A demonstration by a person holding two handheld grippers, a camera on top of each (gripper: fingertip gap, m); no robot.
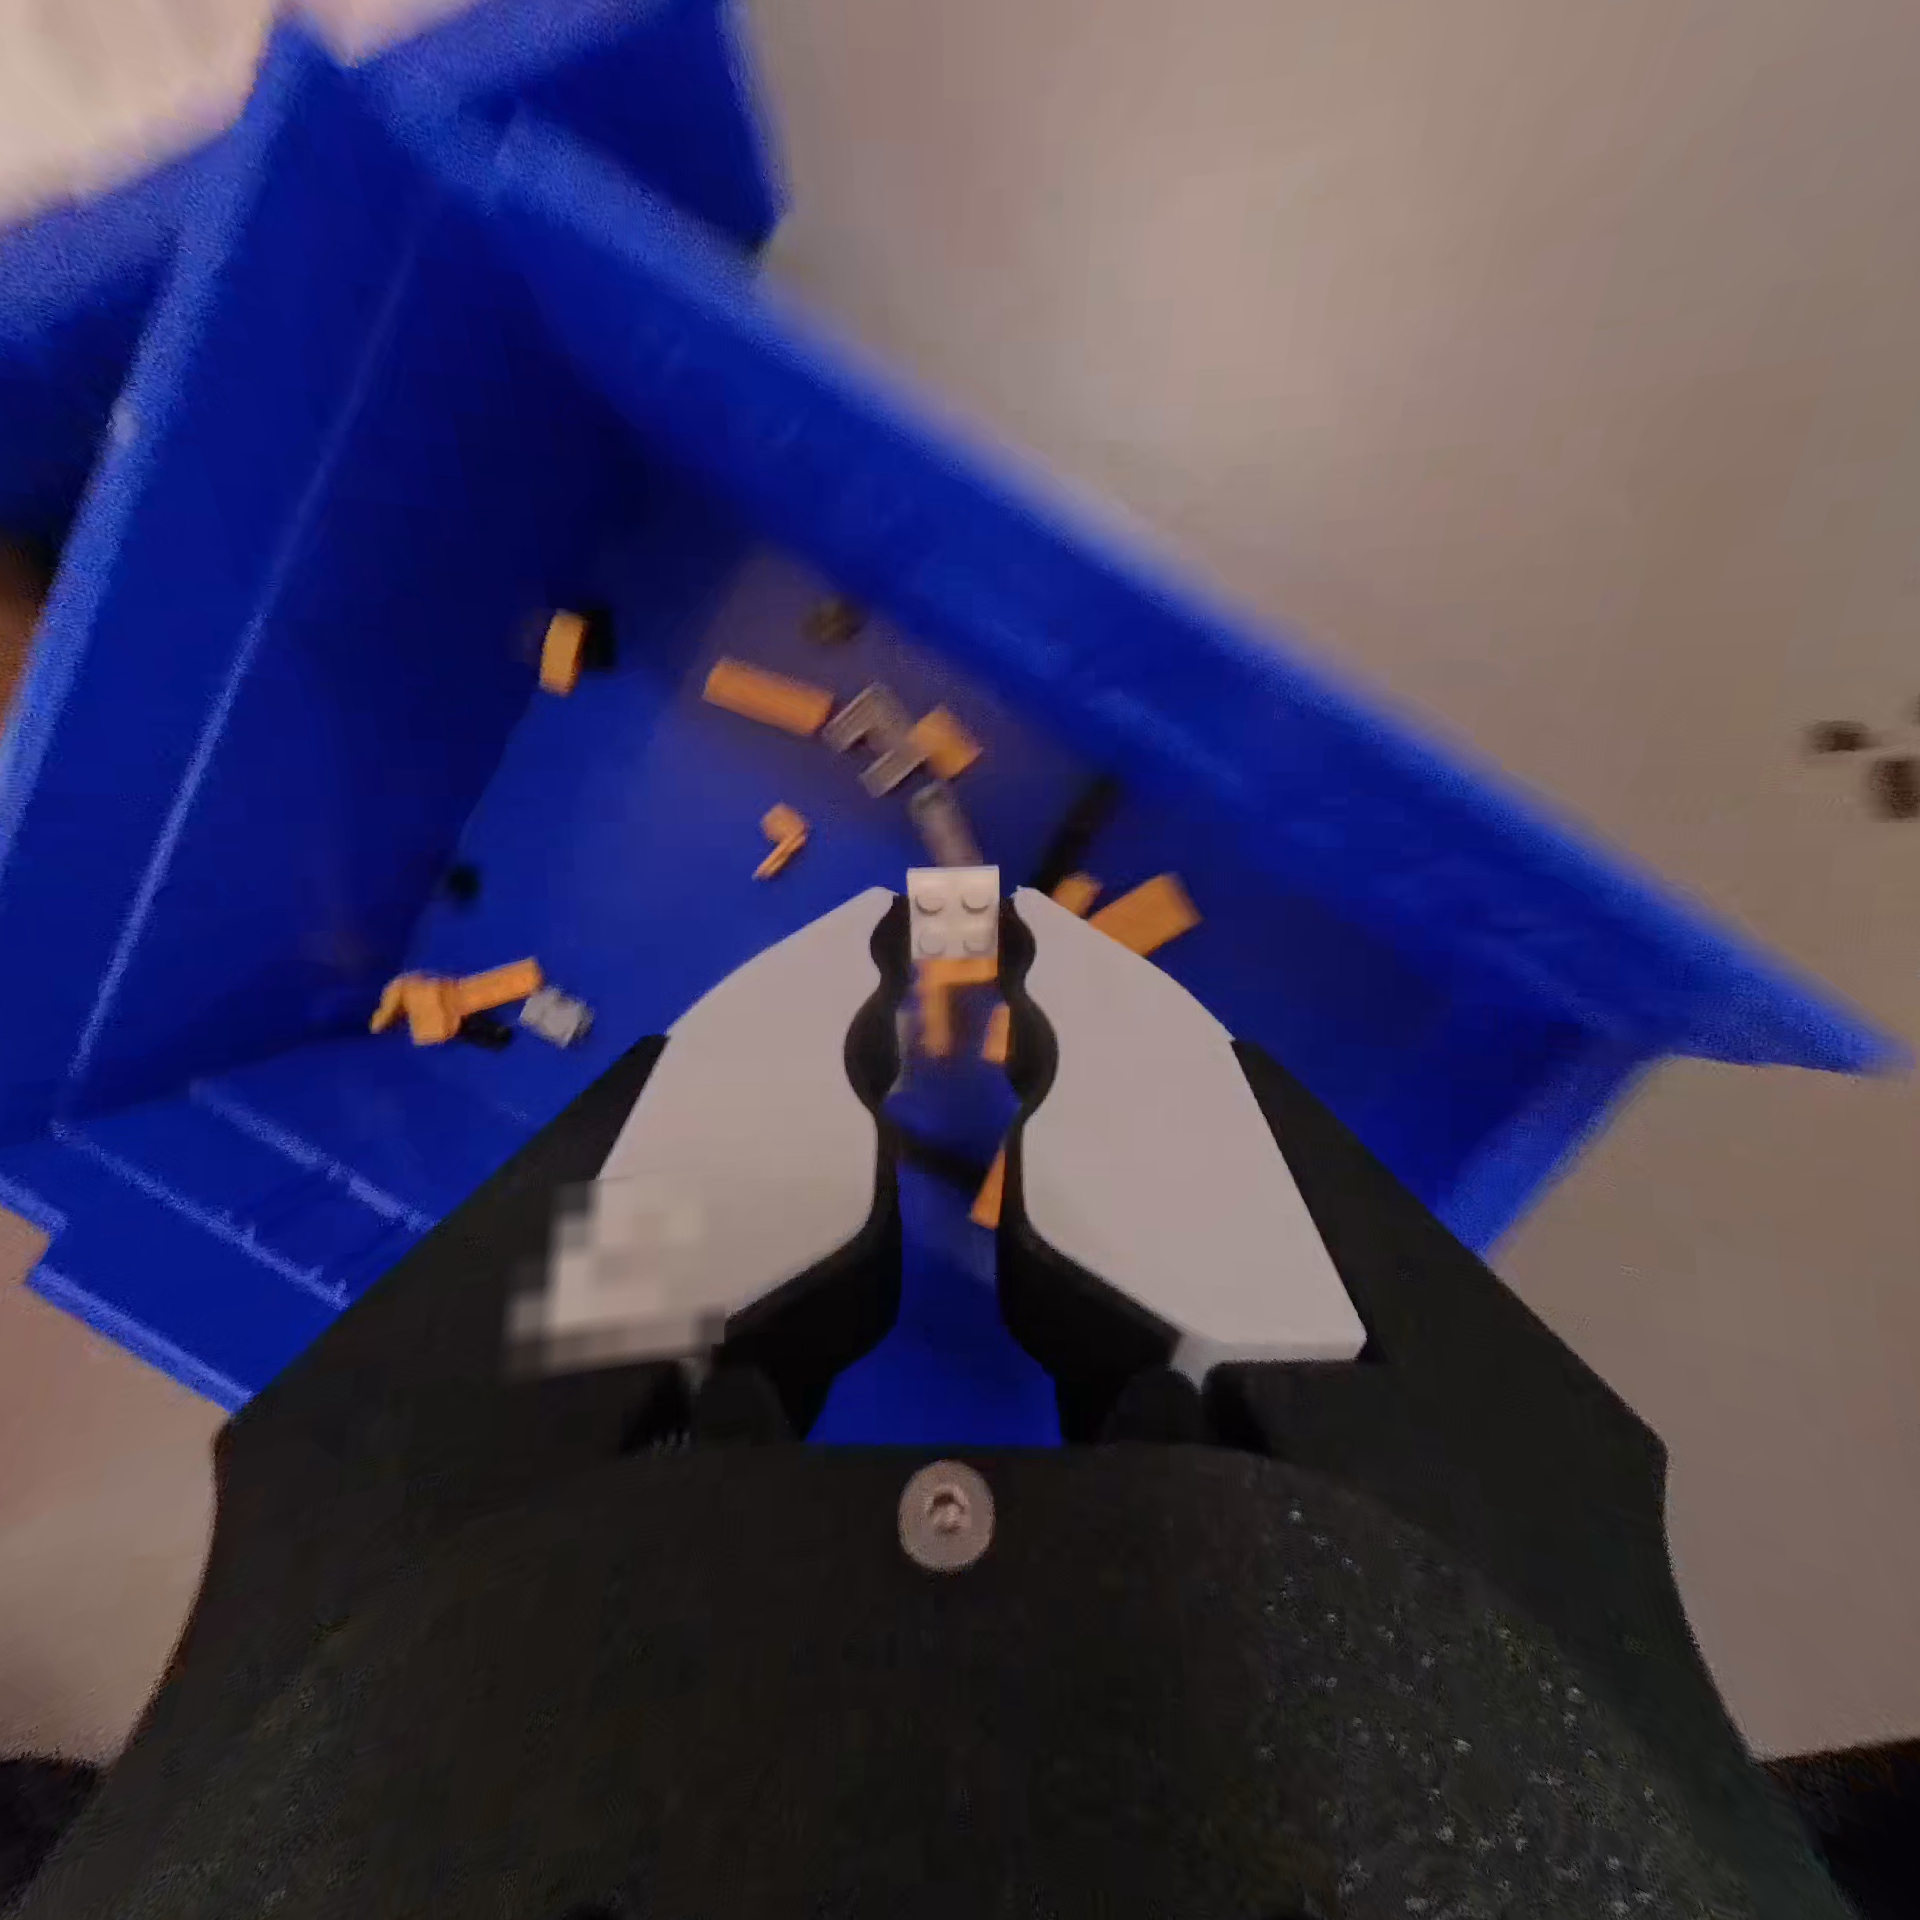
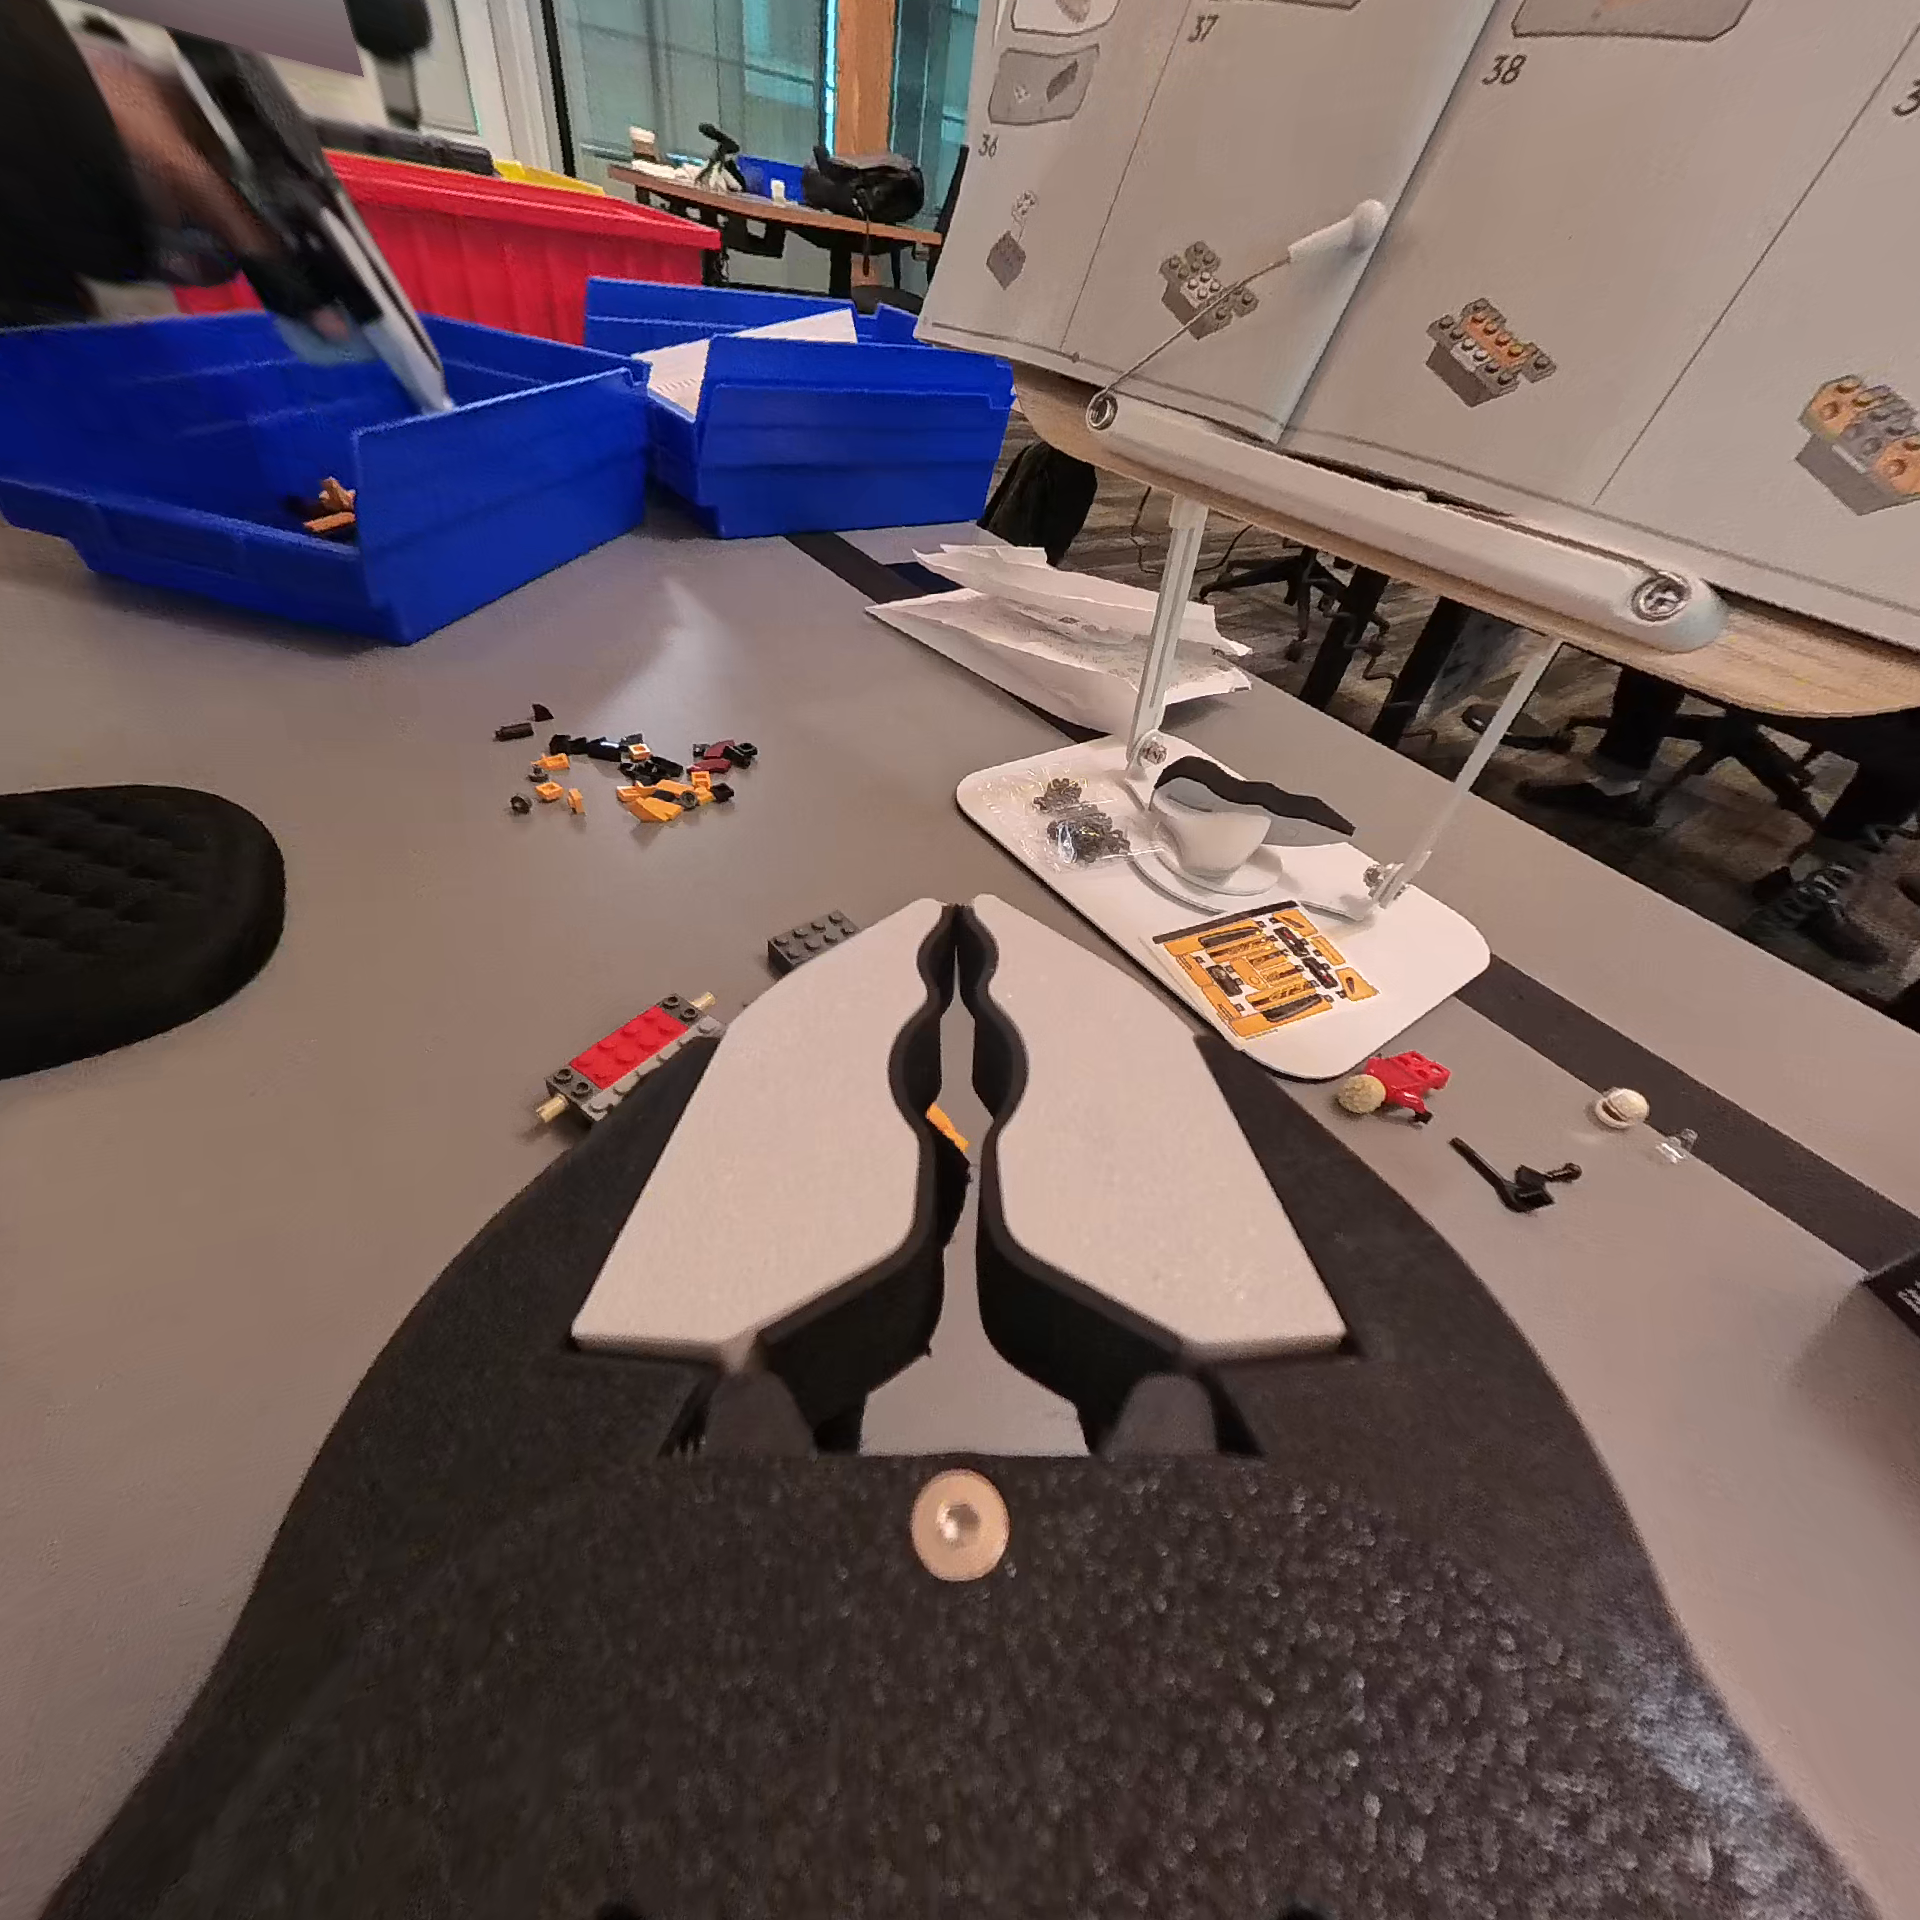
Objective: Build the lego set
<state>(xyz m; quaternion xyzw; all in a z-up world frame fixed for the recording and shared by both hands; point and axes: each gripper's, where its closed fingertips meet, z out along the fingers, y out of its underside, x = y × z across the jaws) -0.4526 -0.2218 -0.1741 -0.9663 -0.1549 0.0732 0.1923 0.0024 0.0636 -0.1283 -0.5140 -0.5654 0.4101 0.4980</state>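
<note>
Two grippers: left gripper (image 1: pixel 954 914) pinches a white 2x2 plate (image 1: pixel 954 910) at its tips, above the blue bin (image 1: pixel 312 623). Right gripper (image 2: pixel 956 920), closed and seemingly empty, hovers over the bench nearer the red-topped assembly (image 2: pixel 631 1049), just left.

Small white 2x2 plate (image 1: pixel 954 911) above blue bin (image 1: pixel 1039 582), orange pieces (image 1: pixel 766 697) inside
</note>
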